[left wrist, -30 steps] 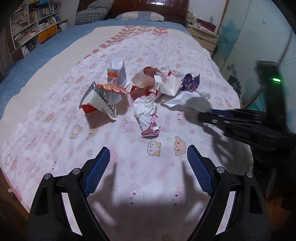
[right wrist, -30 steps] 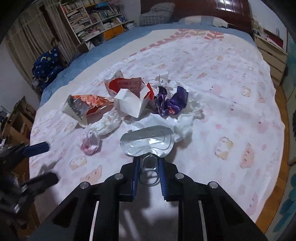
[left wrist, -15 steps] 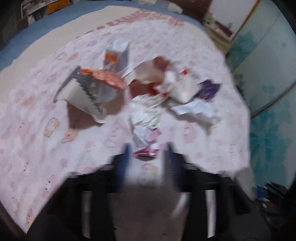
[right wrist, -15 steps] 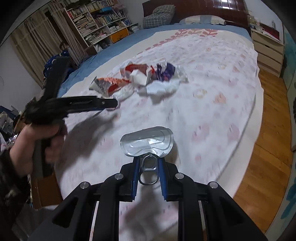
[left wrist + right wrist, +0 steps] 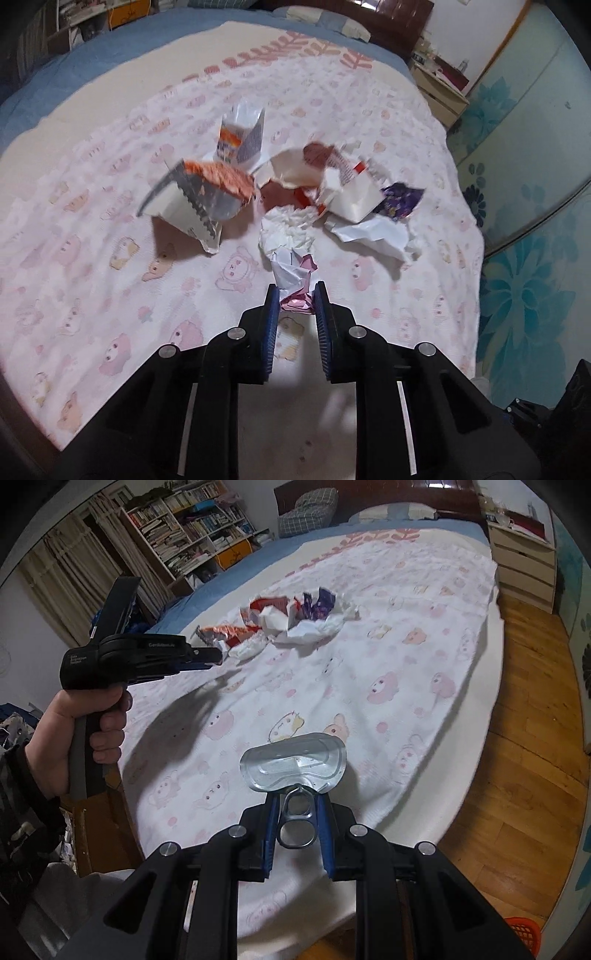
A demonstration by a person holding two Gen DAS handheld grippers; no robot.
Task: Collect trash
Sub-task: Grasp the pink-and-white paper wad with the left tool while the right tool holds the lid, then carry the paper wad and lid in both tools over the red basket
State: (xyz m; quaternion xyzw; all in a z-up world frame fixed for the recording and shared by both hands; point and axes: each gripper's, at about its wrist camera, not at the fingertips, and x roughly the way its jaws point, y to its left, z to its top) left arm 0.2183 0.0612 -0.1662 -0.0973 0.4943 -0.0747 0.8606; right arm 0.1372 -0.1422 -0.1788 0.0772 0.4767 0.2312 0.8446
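Left tool (image 5: pixel 295 291) closing on pink wrapper (image 5: pixel 295 295); trash pile (image 5: pixel 295 192) just beyond. Right tool (image 5: pixel 297 805) grips can lid (image 5: pixel 293 762).

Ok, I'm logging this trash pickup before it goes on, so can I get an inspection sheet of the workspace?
Surface: bed with a pink cartoon-print blanket.
Job's things: trash pile of wrappers, a carton and tissue mid-bed; crumpled pink-and-white wrapper nearest; can lid.
Clutter: nothing seen beyond the trash.
Grippers: left tool closing around the crumpled wrapper; right tool shut on the can lid's pull ring.
Cables: nothing seen.
Surroundings: bookshelf, nightstand, wooden floor, orange basket.
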